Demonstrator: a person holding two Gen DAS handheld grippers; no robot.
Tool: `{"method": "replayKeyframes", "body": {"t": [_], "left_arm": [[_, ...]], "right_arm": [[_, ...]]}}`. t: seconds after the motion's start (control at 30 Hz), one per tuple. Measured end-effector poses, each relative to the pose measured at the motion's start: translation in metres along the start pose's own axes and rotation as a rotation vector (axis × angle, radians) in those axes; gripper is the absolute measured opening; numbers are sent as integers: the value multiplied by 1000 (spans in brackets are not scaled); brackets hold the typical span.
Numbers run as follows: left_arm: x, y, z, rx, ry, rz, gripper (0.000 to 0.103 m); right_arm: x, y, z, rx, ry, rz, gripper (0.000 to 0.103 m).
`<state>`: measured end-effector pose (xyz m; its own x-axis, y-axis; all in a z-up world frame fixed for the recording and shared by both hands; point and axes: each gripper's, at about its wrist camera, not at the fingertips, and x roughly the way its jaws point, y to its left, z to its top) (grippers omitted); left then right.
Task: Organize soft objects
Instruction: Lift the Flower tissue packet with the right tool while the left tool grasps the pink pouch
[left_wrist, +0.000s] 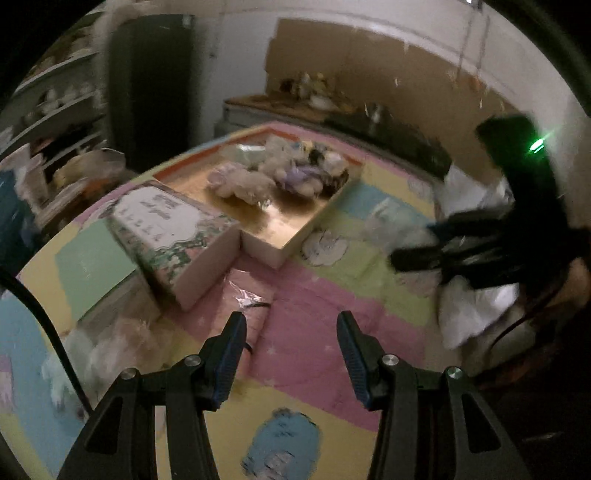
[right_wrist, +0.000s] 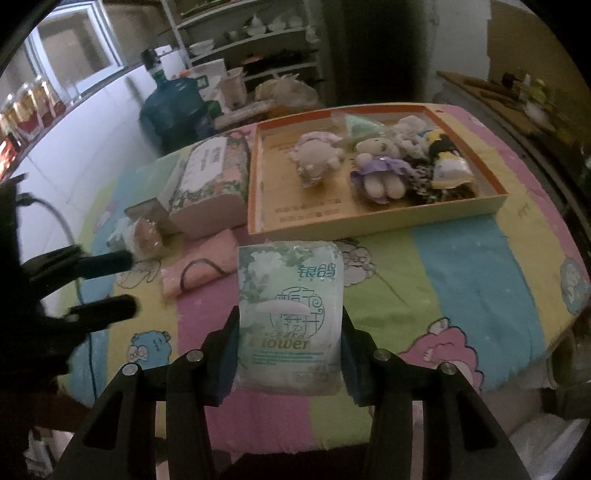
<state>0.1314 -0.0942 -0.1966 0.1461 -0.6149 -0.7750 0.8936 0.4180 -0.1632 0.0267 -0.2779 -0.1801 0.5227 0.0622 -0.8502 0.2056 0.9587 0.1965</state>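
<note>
Dim kitchen/store rm; table under pastel cartoon cloth (right_wrist: 443, 266), sorting in progress.
R gripper (right_wrist: 290, 354) clamped on a tissue pack (right_wrist: 290, 314), held above cloth just in front of shallow orange-rimmed box (right_wrist: 376, 223). Box holds plush toys (right_wrist: 376, 166) + other soft items. L gripper (left_wrist: 291, 350) jaws apart, nothing between, over pink stripe. Floral carton (right_wrist: 210, 184) touching box's left side; folded pink cloth (right_wrist: 199, 273) just in front of it.

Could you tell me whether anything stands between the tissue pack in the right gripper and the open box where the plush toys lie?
Nothing visible does. The tissue pack is clamped in the right gripper, and only bare tablecloth lies between it and the box. The box's near left part is free of toys.
</note>
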Motion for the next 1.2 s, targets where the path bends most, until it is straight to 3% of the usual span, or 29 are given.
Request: {"method": "replayKeyframes", "body": {"t": [0.3,0.63,0.77,0.93,1.2], "left_arm": [[48,22,-1,96,110,42,51],[66,22,-9,187,134,122,51],[66,28,-9,121,135,96,49],[64,23,-11,82,126,116,44],[46,9,-12,-18,59,126,42]], "right_arm": [[-13,-29,-5,87,-14,-37,48],[-12,-40,-10,118,1,-51,48],[-13,-39,-11,118,1,-50,48],[-15,-38,-13,115,1,-37,48],[-18,-35,-15,103,-9,-14,48]]}}
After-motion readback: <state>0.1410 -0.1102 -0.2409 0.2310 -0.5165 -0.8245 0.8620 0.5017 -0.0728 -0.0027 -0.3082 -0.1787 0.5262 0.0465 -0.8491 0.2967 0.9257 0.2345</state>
